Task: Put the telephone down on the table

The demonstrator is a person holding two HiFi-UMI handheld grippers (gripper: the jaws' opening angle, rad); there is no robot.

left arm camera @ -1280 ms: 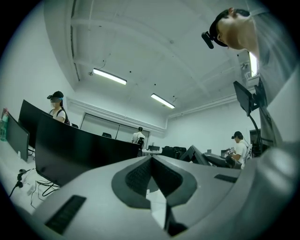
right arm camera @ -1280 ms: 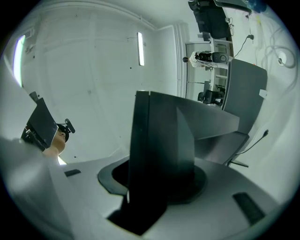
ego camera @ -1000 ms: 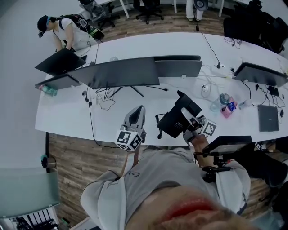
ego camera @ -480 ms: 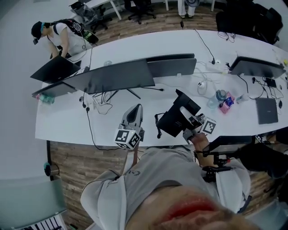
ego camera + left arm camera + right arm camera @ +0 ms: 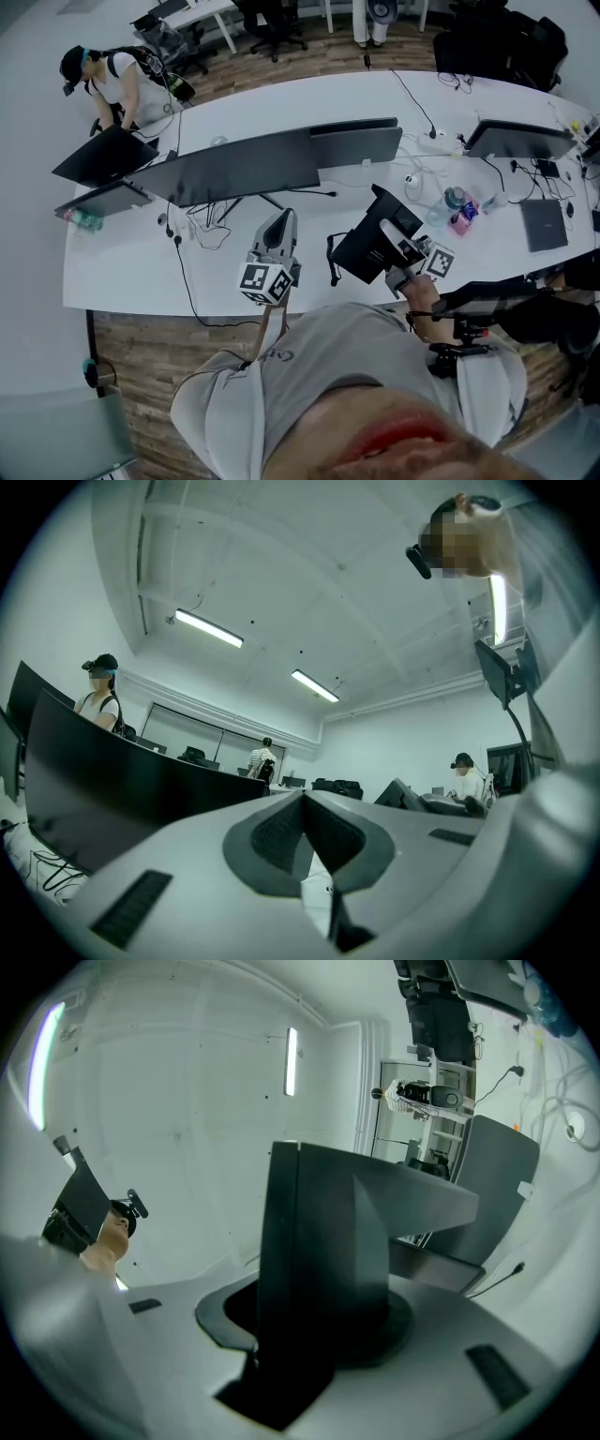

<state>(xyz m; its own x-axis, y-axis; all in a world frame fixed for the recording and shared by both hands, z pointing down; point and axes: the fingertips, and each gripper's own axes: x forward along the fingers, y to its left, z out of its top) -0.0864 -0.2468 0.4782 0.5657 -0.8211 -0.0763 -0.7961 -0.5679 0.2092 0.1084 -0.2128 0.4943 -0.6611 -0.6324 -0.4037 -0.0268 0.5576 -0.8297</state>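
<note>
Quick rundown from my remote seat. The telephone [image 5: 370, 246] is a chunky black desk set, boxy and wedge-shaped, with a dark coiled cord [image 5: 331, 265] hanging off its left side. It sits just right of centre in the head view, tilted, over the near part of the long white table [image 5: 141, 272]. It looks lifted off the surface, but from overhead I can't swear to the gap.

The right gripper [image 5: 398, 248] has it. In the right gripper view the black body fills the space between the jaws, which are clamped on it at roughly half spread. The phone stands up tall out of them. Its marker cube [image 5: 437, 262] shows just lower right of the phone.

The left gripper [image 5: 283, 220] is left of the phone and apart from it, touching nothing. In the left gripper view its ribbed pads meet at the tips, so it's closed with nothing between them. Its marker cube [image 5: 264, 281] is just below it.

Counts:
- One telephone.
- Two grippers, with one cube each.
- Five dark screens along the table by my count, with the biggest [image 5: 239, 164] in the upper middle.
- One closed laptop [image 5: 544, 225] at the right edge.
- One bottle [image 5: 454, 200] right of the phone.
- One other person [image 5: 117, 80] in the upper left, bent over the far end of the table. The gripper views show a few more people further back in the room.
</note>
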